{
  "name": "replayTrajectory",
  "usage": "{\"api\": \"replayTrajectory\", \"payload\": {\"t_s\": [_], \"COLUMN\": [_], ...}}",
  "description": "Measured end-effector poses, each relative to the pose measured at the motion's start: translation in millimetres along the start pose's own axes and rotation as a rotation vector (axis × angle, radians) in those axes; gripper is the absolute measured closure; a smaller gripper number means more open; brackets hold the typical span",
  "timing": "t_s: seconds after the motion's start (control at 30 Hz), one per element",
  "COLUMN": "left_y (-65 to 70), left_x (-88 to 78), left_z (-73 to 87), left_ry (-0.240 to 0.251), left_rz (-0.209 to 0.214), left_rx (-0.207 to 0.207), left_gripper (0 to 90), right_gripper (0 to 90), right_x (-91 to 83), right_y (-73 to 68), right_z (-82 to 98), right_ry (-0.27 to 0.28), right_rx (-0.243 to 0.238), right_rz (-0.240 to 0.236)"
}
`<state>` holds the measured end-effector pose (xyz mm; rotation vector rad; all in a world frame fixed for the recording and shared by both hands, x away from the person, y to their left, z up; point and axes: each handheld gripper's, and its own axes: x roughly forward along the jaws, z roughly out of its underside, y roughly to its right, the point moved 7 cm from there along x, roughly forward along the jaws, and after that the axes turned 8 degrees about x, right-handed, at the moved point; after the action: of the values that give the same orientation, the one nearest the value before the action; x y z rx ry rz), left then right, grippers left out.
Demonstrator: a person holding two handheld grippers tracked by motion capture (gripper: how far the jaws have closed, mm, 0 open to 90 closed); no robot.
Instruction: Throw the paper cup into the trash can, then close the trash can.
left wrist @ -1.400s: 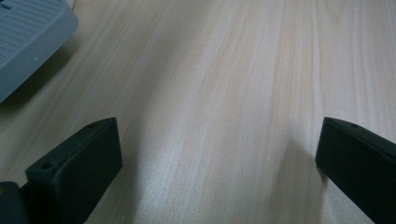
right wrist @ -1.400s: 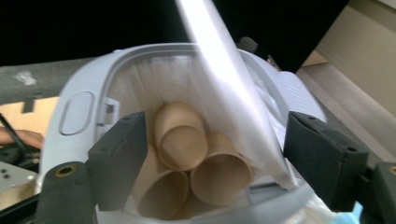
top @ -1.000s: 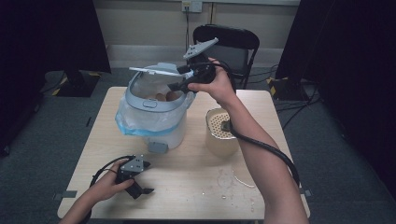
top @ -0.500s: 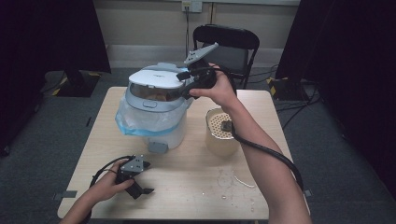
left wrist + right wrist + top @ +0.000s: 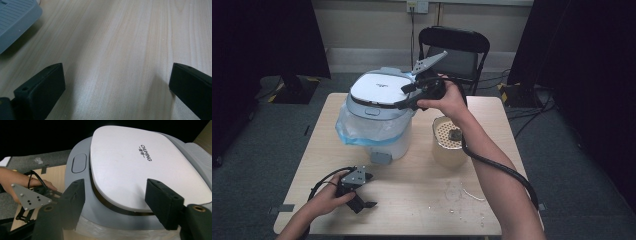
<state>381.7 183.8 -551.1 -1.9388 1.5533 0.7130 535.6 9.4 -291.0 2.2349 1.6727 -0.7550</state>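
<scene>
Rice cooker (image 5: 379, 112) at the far left of the table (image 5: 422, 195), lid (image 5: 147, 165) down, plastic film bunched round its body. Right gripper (image 5: 404, 98) over the lid's edge, jaws just closing, still apart, nothing clamped. Left gripper (image 5: 362, 202) resting near the front edge, jaws wide, empty. Beige pot (image 5: 450, 145) just beside the cooker.

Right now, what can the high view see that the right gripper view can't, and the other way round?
High view alone: the tan perforated pot on the pale wooden table, the black folding chair, and the right gripper over the lid. Right gripper view alone: the dark lettering printed on the lid. Both: the white-and-grey rice cooker with its lid down, and the left gripper resting on the table.
</scene>
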Motion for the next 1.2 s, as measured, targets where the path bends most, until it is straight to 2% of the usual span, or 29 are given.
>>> {"api": "replayTrajectory", "payload": {"t_s": [0.13, 0.27, 0.37, 0.53, 0.73, 0.87, 0.9, 1.0, 1.2], "left_y": [0.0, 0.0, 0.0, 0.1, -0.2, -0.3, -0.4, -0.4, -0.2], "left_x": [0.1, 0.0, 0.0, -0.1, -0.2, -0.1, -0.1, -0.2, -0.3], "left_z": [-0.1, 0.0, -0.1, 0.0, 0.0, -0.1, -0.1, 0.1, 0.2], "left_ry": [0.001, 0.000, 0.001, 0.000, -0.001, 0.000, 0.000, -0.001, -0.003], "left_rz": [0.000, -0.001, 0.000, 0.000, -0.003, -0.002, -0.003, -0.003, -0.002], "left_rx": [0.000, 0.000, 0.000, 0.000, 0.003, 0.004, 0.004, 0.004, 0.002], "left_gripper": [0.0, 0.0, 0.0, 0.0, 0.0, 0.0, 0.0, 0.0, 0.0], "right_gripper": [41.6, 50.8, 57.2, 60.5, 65.2, 67.9, 71.5, 74.0, 82.4], "right_x": [-0.1, 0.7, 3.5, 8.2, 13.1, 15.3, 16.0, 16.8, 22.6], "right_y": [1.5, 4.3, 6.1, 6.5, 8.8, 9.1, 10.7, 11.4, 8.2], "right_z": [0.7, 1.6, 2.5, -1.0, -5.1, -6.1, -6.4, -6.7, -9.6], "right_ry": [0.003, 0.001, -0.015, -0.013, -0.011, -0.007, -0.004, -0.007, -0.017], "right_rx": [0.010, 0.047, 0.049, 0.038, 0.052, 0.051, 0.059, 0.060, 0.042], "right_rz": [-0.009, -0.011, 0.014, 0.038, 0.067, 0.071, 0.078, 0.088, 0.098]}}
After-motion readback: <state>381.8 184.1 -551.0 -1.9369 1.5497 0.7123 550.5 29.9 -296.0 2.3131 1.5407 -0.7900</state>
